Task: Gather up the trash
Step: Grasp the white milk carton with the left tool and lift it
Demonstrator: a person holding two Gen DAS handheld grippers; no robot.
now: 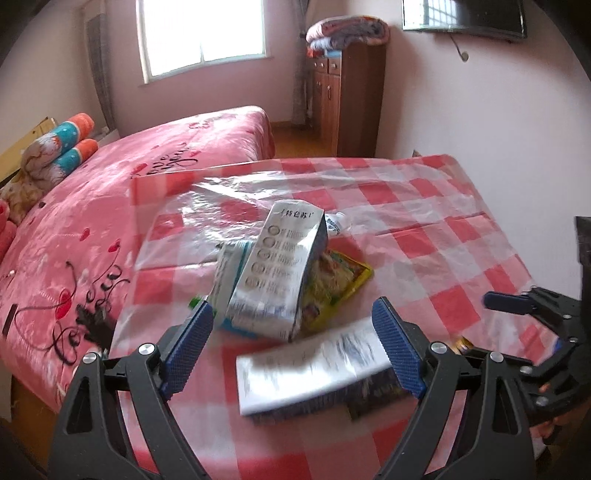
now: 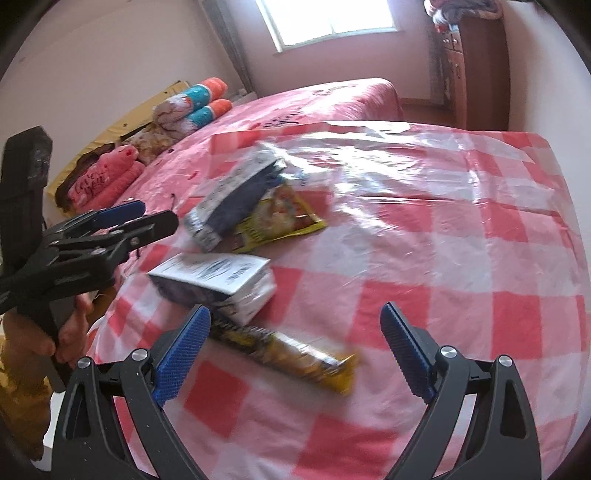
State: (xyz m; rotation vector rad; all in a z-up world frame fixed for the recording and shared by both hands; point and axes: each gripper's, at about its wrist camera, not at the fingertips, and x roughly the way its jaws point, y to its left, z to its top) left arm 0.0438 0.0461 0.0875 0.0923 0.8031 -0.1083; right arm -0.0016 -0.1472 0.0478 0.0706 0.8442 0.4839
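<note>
Lying on checkered table [image 2: 424, 258], two cartons [image 2: 218, 280], two yellow wrappers [image 2: 295, 354], both grippers' fingers [image 1: 397, 343] spread apart

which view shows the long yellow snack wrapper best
The right wrist view: the long yellow snack wrapper lies in full on the checkered tablecloth, between the open right gripper fingers. The left wrist view shows only a yellow tip behind a gripper finger.

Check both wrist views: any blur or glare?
Left wrist: the near carton is smeared by motion, the leaning carton less so; glare on the plastic tablecloth. Right wrist: the snack bar wrapper is blurred; the window is blown out.
</note>
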